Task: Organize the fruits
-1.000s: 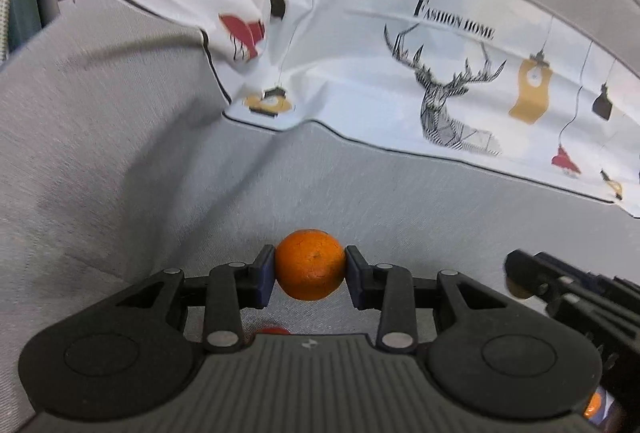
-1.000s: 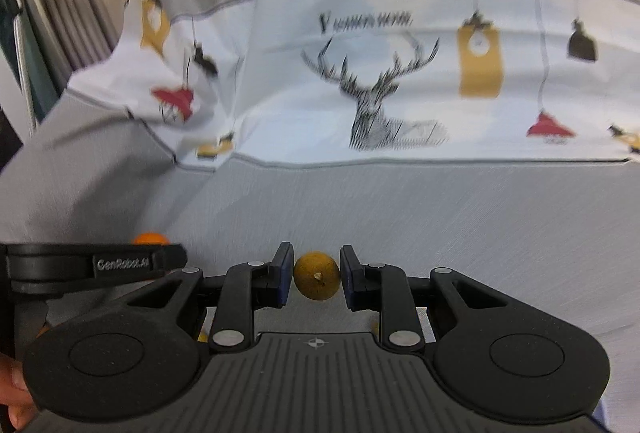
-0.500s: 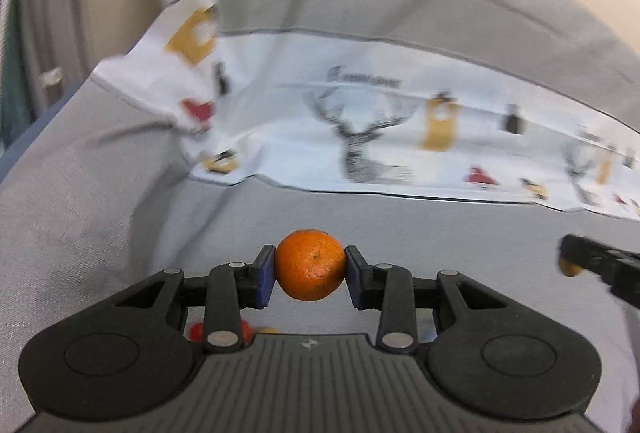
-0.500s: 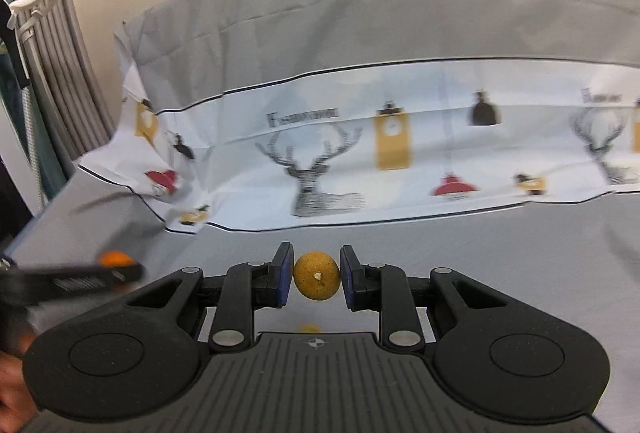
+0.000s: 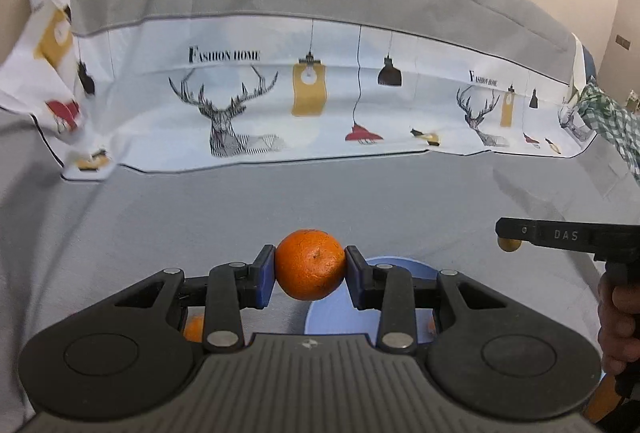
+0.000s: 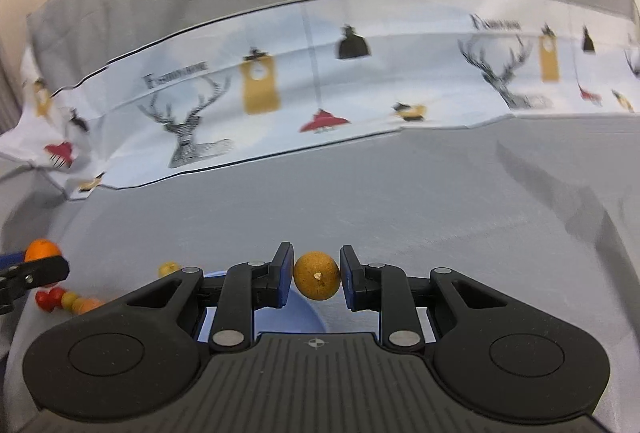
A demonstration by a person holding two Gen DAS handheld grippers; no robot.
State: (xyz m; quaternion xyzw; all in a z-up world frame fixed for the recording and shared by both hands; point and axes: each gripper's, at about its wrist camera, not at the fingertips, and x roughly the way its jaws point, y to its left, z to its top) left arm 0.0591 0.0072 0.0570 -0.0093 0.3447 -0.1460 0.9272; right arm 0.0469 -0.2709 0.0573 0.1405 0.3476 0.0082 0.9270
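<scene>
Plate (image 5: pixel 340 317), pale blue, lies just below and behind both pairs of tongs at the lower centre of each wrist view. The left gripper (image 5: pixel 310 275) pinches an orange (image 5: pixel 310 265) above the plate's left rim; the right gripper (image 6: pixel 317 281) pinches a small brown-yellow fruit (image 6: pixel 317 281) over its right edge. Loose fruits (image 6: pixel 64 301) lie lower left.

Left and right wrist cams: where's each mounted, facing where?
Left wrist: on the left gripper, looking along its jaws at the orange, blue plate below; right gripper and hand at right.
Right wrist: on the right gripper, jaws on a small brown-yellow fruit.
Shared: plate, printed cloth.
</scene>
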